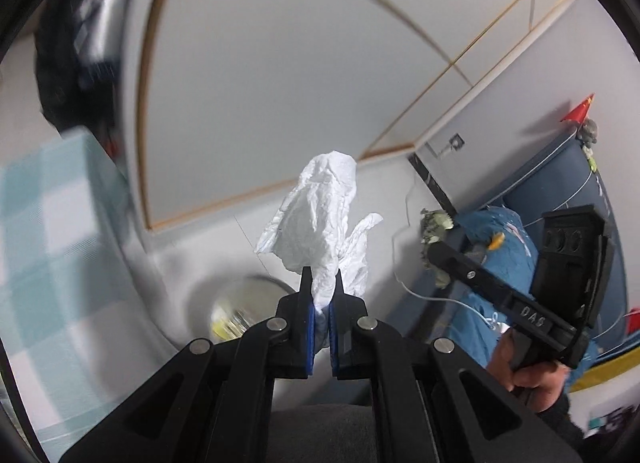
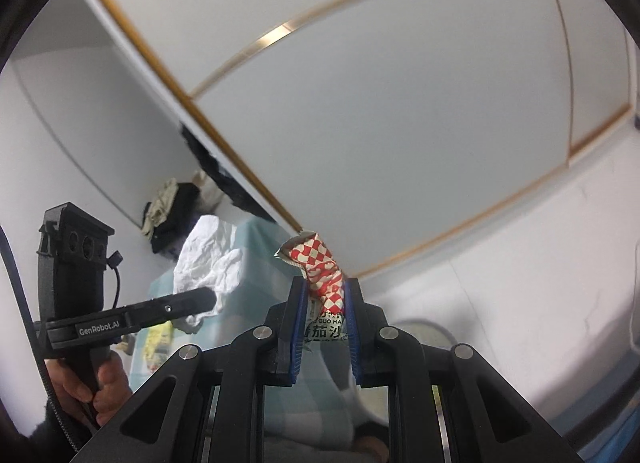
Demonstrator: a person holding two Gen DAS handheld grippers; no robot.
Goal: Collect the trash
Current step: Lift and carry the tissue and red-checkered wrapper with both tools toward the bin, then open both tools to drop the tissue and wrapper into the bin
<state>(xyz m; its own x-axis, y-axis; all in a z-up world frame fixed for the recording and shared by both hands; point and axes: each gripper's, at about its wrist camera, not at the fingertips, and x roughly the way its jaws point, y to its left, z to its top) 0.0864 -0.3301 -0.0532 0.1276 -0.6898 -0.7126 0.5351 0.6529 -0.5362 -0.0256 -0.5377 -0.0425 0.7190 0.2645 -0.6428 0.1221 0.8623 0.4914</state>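
Note:
My left gripper (image 1: 321, 283) is shut on a crumpled white tissue (image 1: 320, 215) that sticks up from its blue pads. It is raised and points at the ceiling. My right gripper (image 2: 325, 291) is shut on a red-and-white checkered snack wrapper (image 2: 320, 267) with printed characters. The left gripper with the tissue (image 2: 204, 259) shows at the left of the right wrist view. The right gripper (image 1: 434, 251) shows at the right of the left wrist view, with a crumpled scrap of the wrapper's pale side (image 1: 434, 223) at its tip.
A pale blue checked cloth (image 1: 48, 247) lies at the left. A round metal-rimmed object (image 1: 240, 307) sits below the left gripper. White walls and gold-trimmed ceiling panels (image 2: 400, 111) fill both views. A blue cabinet (image 1: 560, 183) with a small red flag (image 1: 578, 111) stands at the right.

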